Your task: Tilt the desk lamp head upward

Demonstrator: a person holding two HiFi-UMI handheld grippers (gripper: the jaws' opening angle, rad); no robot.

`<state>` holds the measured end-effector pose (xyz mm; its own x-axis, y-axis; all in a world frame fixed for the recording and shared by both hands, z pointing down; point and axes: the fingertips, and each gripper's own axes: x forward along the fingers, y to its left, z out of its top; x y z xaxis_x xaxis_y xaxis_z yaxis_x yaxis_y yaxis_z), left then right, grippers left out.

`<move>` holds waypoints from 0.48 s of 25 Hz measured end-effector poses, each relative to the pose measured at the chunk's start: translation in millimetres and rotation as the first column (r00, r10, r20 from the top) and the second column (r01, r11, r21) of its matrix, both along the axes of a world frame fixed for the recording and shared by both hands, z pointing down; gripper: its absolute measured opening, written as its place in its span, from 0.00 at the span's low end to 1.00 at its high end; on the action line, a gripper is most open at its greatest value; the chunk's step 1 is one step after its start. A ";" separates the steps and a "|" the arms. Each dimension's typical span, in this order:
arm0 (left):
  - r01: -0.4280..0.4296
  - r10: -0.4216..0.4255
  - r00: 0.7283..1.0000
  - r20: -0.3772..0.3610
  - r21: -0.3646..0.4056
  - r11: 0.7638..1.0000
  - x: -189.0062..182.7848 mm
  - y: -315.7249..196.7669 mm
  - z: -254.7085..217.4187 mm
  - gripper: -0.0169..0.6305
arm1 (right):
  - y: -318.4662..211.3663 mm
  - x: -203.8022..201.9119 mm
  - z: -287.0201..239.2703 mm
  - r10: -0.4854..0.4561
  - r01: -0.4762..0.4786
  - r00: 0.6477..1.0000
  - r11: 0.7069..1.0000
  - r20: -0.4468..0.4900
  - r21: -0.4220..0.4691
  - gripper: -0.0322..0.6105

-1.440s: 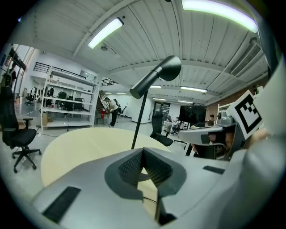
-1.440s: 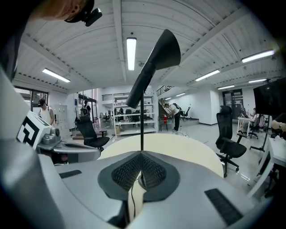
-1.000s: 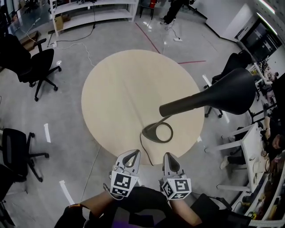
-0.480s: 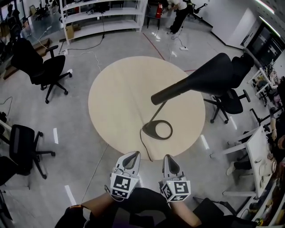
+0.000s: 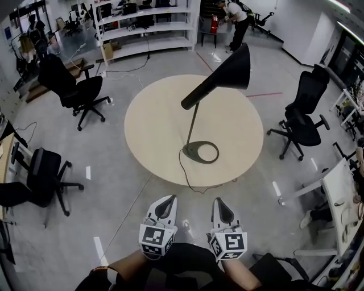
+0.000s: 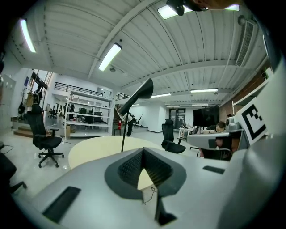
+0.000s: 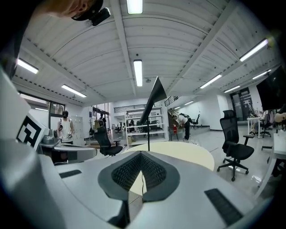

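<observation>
A black desk lamp stands on the round beige table (image 5: 153,122). Its ring base (image 5: 201,152) sits near the table's front edge, and a thin stem rises to the cone head (image 5: 226,71). The head slants upward with its wide mouth at the high end, as the left gripper view (image 6: 137,95) and the right gripper view (image 7: 154,99) also show. My left gripper (image 5: 166,200) and right gripper (image 5: 219,203) are held side by side close to my body, well short of the table. Both are shut with nothing in them (image 6: 143,152) (image 7: 141,154).
The lamp's cord (image 5: 187,181) trails off the table's front edge. Black office chairs stand at the left (image 5: 77,91), lower left (image 5: 40,173) and right (image 5: 304,113). White shelving (image 5: 142,28) stands at the back, with a person (image 5: 236,17) near it. A desk (image 5: 347,196) is at right.
The view has pulled back from the table, so the lamp and table look smaller and farther. The lamp head has shifted from the right edge toward the upper middle. Both grippers stayed shut near my body.
</observation>
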<state>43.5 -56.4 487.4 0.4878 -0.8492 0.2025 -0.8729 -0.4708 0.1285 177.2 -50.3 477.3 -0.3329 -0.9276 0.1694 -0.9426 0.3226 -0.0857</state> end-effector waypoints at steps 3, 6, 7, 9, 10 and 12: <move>0.044 -0.044 0.999 0.015 0.005 0.999 3.3 40.9 -0.3 0.09 | 35.7 -1.1 0.1 -0.056 0.056 0.998 0.998 0.021 0.009 0.07; 0.086 -0.087 0.995 0.039 0.017 0.996 8.7 78.0 -1.6 0.09 | 68.8 -3.8 0.3 -0.119 0.119 0.992 0.993 0.047 0.016 0.07; 0.100 -0.101 0.994 0.050 0.020 0.995 10.8 89.4 -1.9 0.09 | 79.2 -3.7 0.9 -0.135 0.134 0.989 0.991 0.055 0.016 0.07; 0.126 -0.127 0.990 0.068 0.020 0.992 10.9 110.6 -3.3 0.09 | 98.3 -6.6 0.8 -0.166 0.165 0.984 0.986 0.067 0.018 0.07; 0.138 -0.138 0.988 0.074 0.015 0.990 8.3 120.2 -3.8 0.09 | 106.9 -10.0 0.1 -0.181 0.180 0.981 0.983 0.070 0.020 0.07; 0.157 -0.156 0.985 0.074 0.003 0.988 1.3 135.5 -4.2 0.09 | 120.8 -16.5 -1.7 -0.196 0.195 0.978 0.981 0.073 0.019 0.08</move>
<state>44.8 79.1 483.2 0.3325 -0.9131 0.2358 -0.9429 -0.3273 0.0622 160.8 70.5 475.6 -0.5191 -0.8452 0.1268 -0.8525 0.5014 -0.1478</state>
